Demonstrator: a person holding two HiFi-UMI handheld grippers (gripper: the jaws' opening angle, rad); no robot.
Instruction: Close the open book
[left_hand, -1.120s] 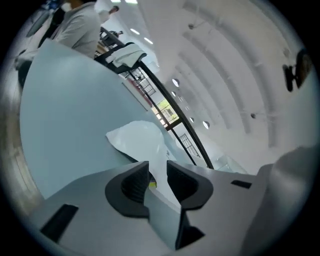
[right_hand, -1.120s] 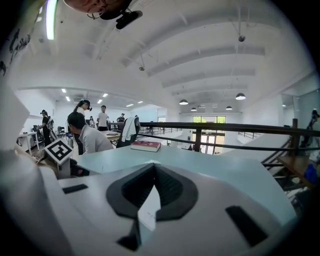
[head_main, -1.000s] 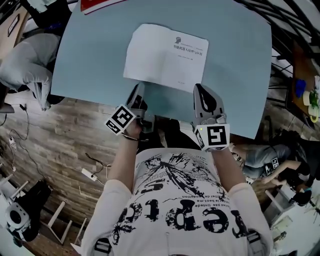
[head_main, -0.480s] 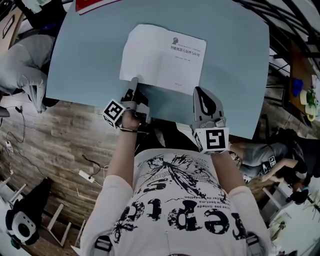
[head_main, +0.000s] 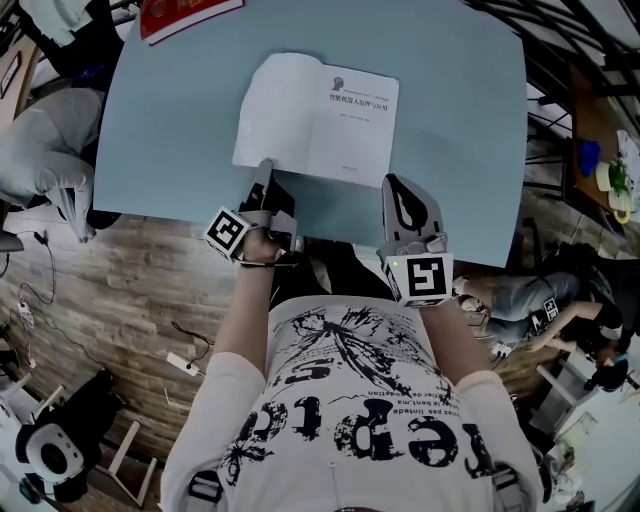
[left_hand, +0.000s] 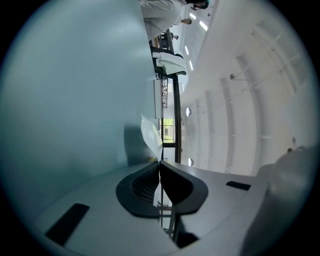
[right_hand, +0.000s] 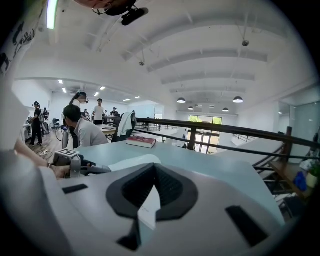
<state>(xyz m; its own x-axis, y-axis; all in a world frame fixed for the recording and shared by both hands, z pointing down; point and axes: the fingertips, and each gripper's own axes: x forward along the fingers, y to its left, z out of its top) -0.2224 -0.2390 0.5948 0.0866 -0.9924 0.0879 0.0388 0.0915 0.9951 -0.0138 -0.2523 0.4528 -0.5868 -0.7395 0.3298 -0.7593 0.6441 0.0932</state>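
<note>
An open book (head_main: 318, 118) lies flat on the light blue table (head_main: 170, 120), showing white pages with print on the right one. My left gripper (head_main: 264, 170) is at the book's near left corner, turned on its side. In the left gripper view its jaws (left_hand: 159, 162) are shut, and a lifted white page corner (left_hand: 151, 135) comes out from between their tips. My right gripper (head_main: 392, 185) rests just short of the book's near right corner and touches nothing. In the right gripper view its jaws (right_hand: 153, 167) are closed at the tips with nothing in them.
A red book (head_main: 185, 15) lies at the far left of the table, also visible as the red book (right_hand: 141, 142) in the right gripper view. The table's near edge runs just behind both grippers. People sit and stand at desks beyond the table.
My left gripper moved forward to the book's near left corner, rolled onto its side and closed on the page corner. The right gripper stayed where it was.
</note>
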